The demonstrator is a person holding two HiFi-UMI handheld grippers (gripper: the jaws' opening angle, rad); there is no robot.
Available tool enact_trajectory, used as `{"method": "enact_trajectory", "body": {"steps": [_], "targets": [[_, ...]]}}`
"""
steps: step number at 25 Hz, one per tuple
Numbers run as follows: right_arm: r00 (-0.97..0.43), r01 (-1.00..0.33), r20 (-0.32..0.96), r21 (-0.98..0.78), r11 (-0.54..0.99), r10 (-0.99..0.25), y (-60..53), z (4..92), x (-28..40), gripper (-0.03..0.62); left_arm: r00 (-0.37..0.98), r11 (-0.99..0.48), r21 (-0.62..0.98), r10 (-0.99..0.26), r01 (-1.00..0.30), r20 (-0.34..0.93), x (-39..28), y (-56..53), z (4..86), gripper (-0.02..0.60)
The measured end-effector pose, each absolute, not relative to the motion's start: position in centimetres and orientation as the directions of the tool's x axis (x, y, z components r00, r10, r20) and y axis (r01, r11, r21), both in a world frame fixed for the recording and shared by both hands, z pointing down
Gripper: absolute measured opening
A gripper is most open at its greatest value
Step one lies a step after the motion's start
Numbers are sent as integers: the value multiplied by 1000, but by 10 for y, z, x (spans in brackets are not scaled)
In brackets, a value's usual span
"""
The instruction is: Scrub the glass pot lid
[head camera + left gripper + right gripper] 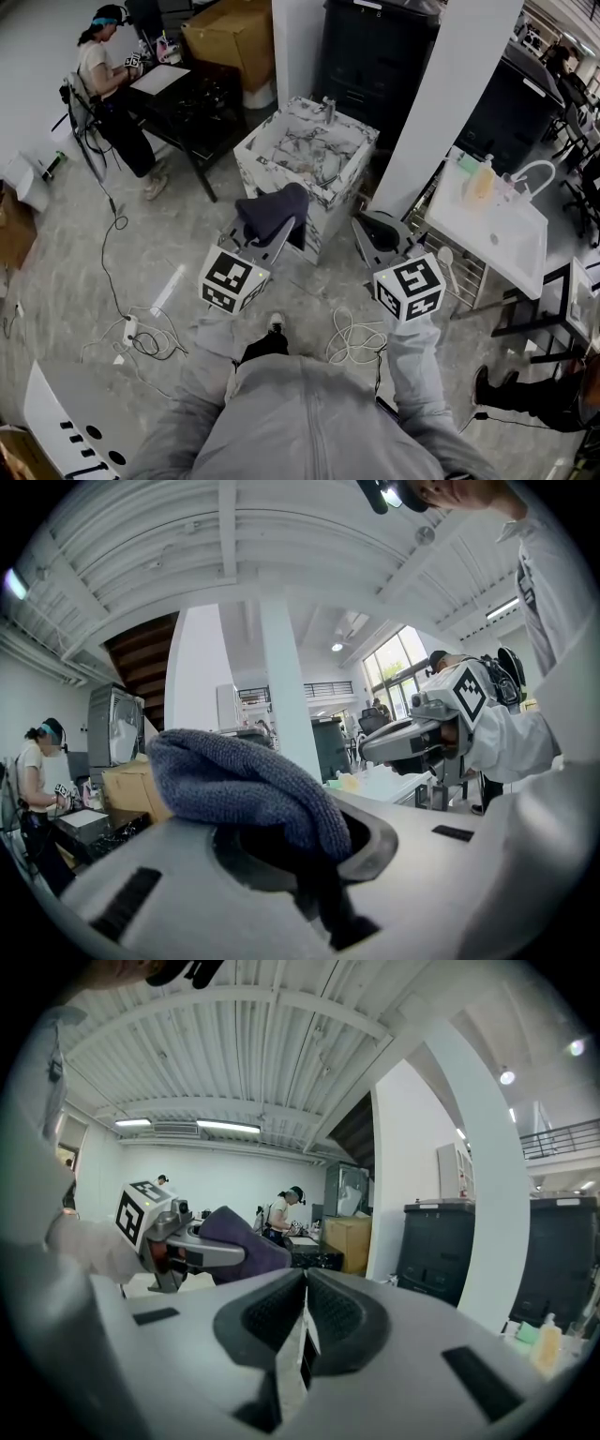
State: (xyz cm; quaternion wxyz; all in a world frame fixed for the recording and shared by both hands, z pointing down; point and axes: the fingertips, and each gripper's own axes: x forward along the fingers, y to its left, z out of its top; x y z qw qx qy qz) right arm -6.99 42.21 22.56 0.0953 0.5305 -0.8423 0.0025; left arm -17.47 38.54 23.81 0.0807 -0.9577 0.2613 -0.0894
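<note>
Marble-patterned basin standing ahead of two raised grippers.
Its contents are showing unclearly; the glass pot lid cannot be made out. Left gripper is clamping a grey-blue cloth; right gripper is keeping jaws pressed together, empty.

The cloth sits in your left tool, beside your right tool; a box stands ahead, a sink farther right.

Two tools, left tool and right tool; one grey-blue cloth; one cardboard box; one white sink; one marbled counter.
</note>
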Motion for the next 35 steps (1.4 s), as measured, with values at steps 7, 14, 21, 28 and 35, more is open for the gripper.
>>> {"method": "enact_trajectory", "body": {"steps": [7, 14, 21, 28, 35], "targets": [[-413, -895, 187, 97, 435, -891, 403, 239, -60, 35, 848, -851, -208, -512, -482, 134, -164, 365, 248, 67], [-364, -914, 213, 106, 391, -907, 348, 249, -42, 35, 860, -862, -198, -495, -467, 122, -149, 309, 256, 67], [-334, -931, 221, 73, 357, -916, 269, 251, -30, 35, 870, -874, -186, -474, -448, 134, -135, 228, 262, 67], [-339, -934, 227, 39, 356, -913, 208, 246, -26, 35, 879, -886, -173, -455, -430, 145, -128, 164, 259, 67], [-324, -940, 249, 27, 341, -913, 165, 250, -22, 35, 879, -888, -148, -455, -435, 143, -126, 119, 260, 67]]}}
